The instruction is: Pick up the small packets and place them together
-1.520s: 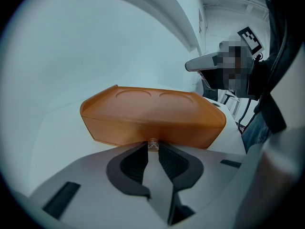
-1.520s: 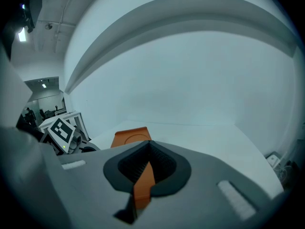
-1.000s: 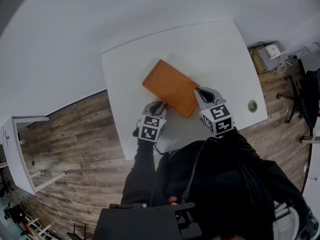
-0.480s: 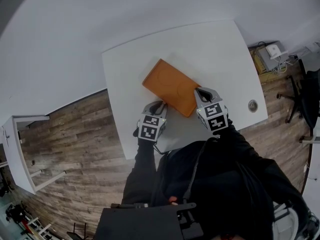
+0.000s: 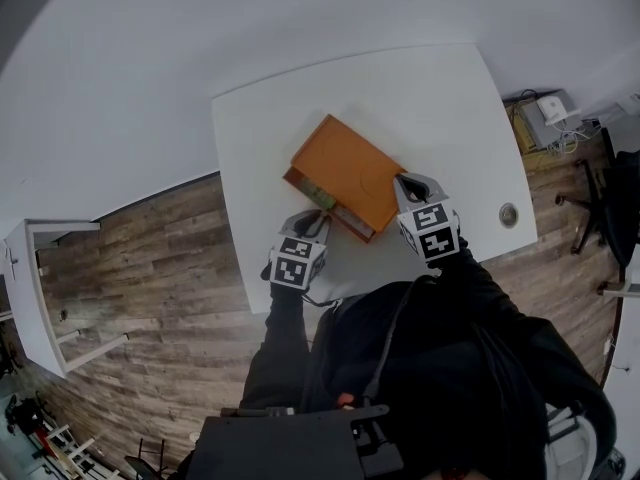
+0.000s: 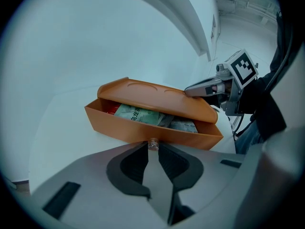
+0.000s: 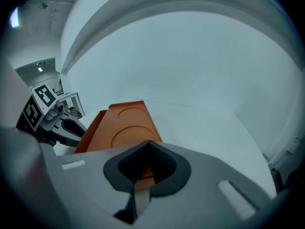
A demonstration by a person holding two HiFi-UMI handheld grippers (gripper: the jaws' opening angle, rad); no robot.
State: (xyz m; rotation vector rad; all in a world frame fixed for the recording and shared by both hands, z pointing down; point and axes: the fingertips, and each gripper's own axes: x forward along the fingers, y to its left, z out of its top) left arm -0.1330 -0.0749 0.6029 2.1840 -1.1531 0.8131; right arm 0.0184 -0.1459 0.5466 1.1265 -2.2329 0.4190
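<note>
Centrally on the white worktop [image 5: 440, 108]: an orange box [image 5: 350, 168], its near edge nipped by the right hand-held gripper [image 7: 147, 168]. Under the lid, a drawer [image 6: 143, 130] partly out, with the left hand-held gripper [image 6: 153, 148] pinching its tiny clear knob [image 6: 153, 144]. Inside, small packets [image 6: 138, 113], green and red, lying flat and overlapping. Probably light, limp and slick; best taken by a free crimped edge, not the middle.

Box on the table [image 5: 440, 108], drawer partly out.
The box [image 5: 350, 168] lies mid-table. Its drawer [image 5: 322, 200] juts toward the left tongs [image 5: 317, 220], at its knob [image 6: 153, 144]. Packets [image 6: 143, 116] lie inside. The right tongs [image 5: 404, 182] straddle the box's right edge.
</note>
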